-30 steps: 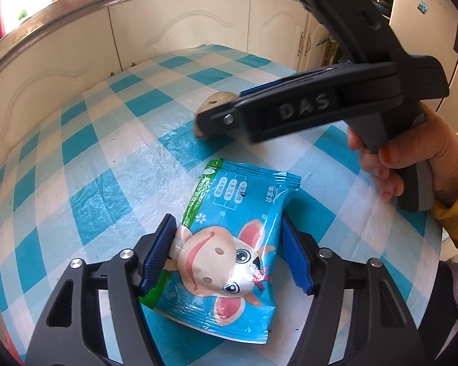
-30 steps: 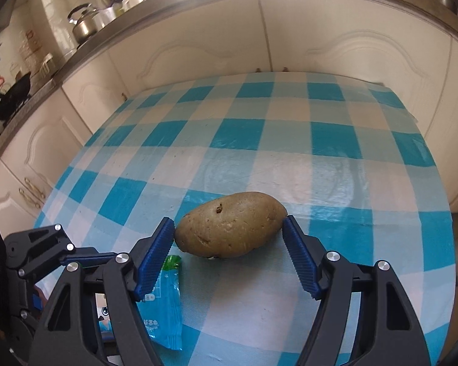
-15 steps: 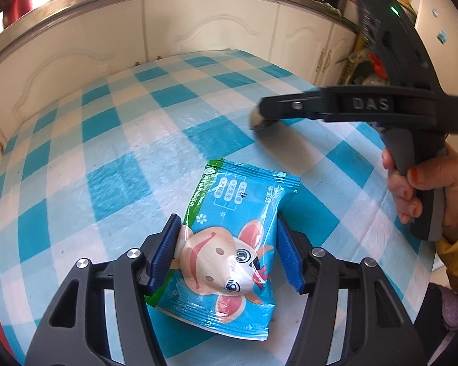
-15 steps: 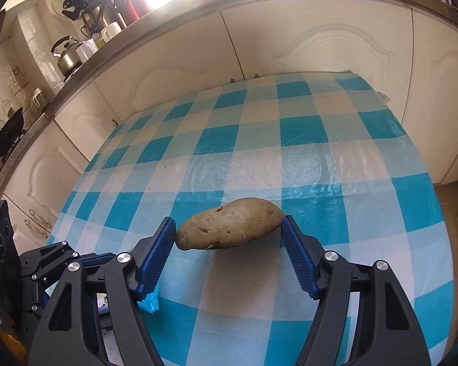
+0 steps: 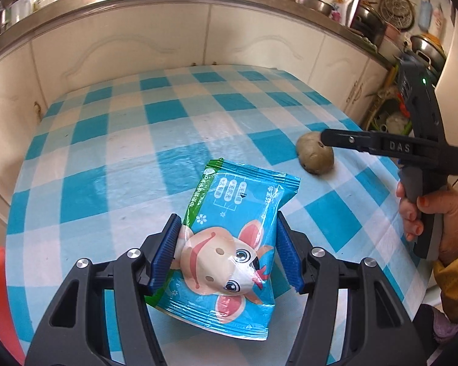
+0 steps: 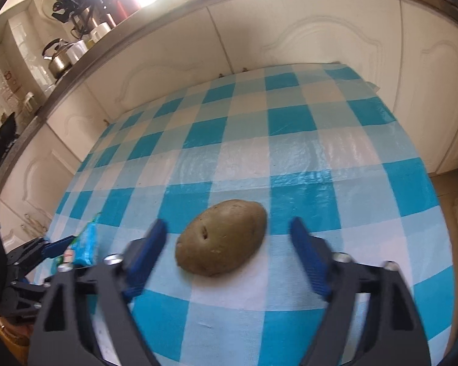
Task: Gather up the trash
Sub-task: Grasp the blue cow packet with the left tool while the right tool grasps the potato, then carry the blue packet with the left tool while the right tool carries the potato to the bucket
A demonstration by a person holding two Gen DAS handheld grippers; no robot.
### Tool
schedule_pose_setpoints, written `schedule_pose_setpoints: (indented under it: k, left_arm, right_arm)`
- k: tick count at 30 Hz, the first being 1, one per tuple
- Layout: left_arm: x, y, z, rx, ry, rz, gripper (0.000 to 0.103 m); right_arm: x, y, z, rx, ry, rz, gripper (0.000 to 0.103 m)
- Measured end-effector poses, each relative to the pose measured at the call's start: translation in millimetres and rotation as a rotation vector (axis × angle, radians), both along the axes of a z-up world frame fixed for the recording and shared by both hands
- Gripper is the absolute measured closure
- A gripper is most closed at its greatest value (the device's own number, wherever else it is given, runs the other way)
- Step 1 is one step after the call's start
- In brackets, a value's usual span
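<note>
The left hand-held gripper is clamping a blue snack packet above the checked worktop. The right hand-held gripper is opening, its pads standing clear of the potato resting on the worktop between them.

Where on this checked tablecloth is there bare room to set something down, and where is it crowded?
Free: the far half of the tablecloth toward the cabinets, and its left side. Crowded: the near edge, where the left claw straddles the wipes packet and the opening right claw flanks the potato.
</note>
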State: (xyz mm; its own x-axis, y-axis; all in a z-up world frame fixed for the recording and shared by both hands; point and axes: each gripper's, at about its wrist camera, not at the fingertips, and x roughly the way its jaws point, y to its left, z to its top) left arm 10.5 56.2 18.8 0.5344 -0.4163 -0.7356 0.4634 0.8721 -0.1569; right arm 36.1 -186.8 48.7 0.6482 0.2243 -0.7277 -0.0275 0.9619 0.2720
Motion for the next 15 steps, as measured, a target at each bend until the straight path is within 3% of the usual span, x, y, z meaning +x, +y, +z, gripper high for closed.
schedule_pose_setpoints:
  k: [8,10,11,15]
  left_arm:
    - [-2,30,4,-0.04,0.01,0.093,0.041]
    - [-2,36,3,-0.046,0.016,0.107,0.041]
    - [-2,40,3,-0.048,0.016,0.115,0.041]
    - [0,51,1,-0.063,0.021,0.137,0.041]
  right_arm:
    - [13,37,-12,-0.177,0.038,0.068,0.02]
    - [13,41,-13,-0.213,0.042,0.072,0.03]
    - [14,42,-13,-0.237,0.039,0.07,0.03]
    - [14,40,-13,-0.242,0.045,0.085,0.031]
